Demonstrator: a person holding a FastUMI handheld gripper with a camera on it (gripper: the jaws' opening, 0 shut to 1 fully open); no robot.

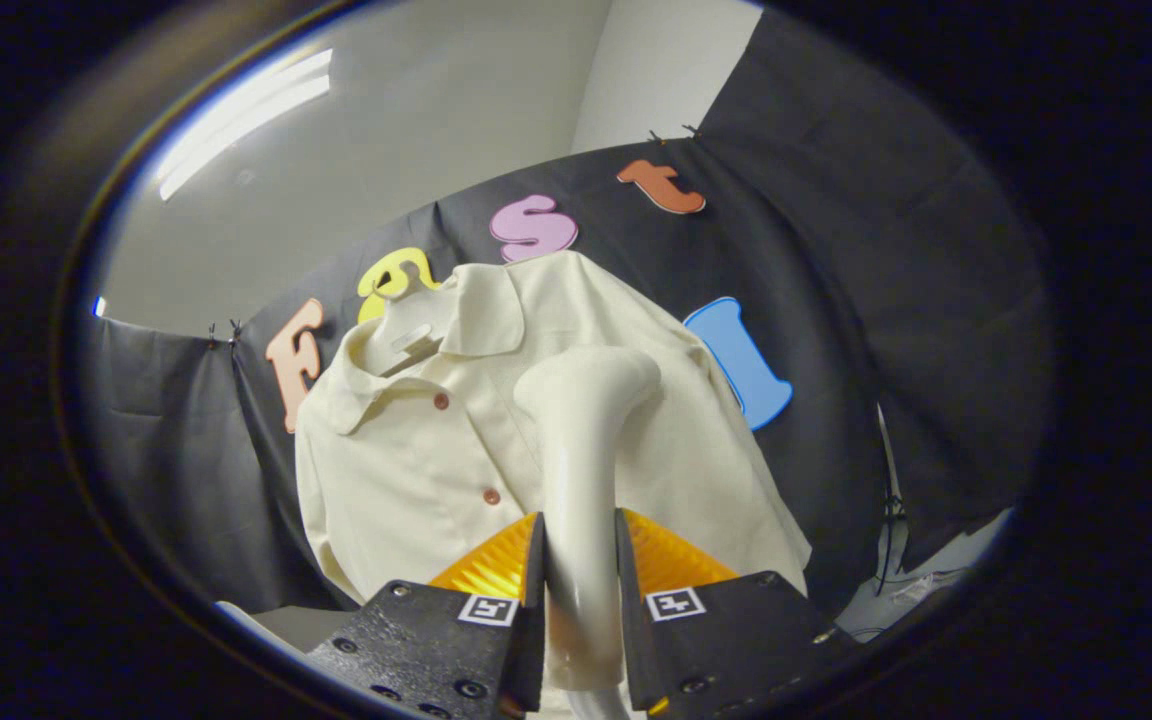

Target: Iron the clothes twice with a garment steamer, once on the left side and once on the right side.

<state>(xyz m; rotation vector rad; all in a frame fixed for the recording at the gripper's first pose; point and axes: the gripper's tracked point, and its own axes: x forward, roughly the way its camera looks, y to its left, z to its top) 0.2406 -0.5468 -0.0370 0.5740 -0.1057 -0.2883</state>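
Black cloth walls the booth, pale room wall above it. Nearest, the gripper point(580, 545) is closed on the garment steamer point(581, 470) – both fingers press its handle, which rises between them to a rounded head. Just beyond hangs a cream shirt point(416, 460) with reddish buttons – whether the head touches it cannot be told – on a white hanger point(404, 335) against the cloth

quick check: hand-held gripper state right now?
Hand-held gripper: shut on the garment steamer, both fingers pressing its handle; steamer head raised in front of the shirt.
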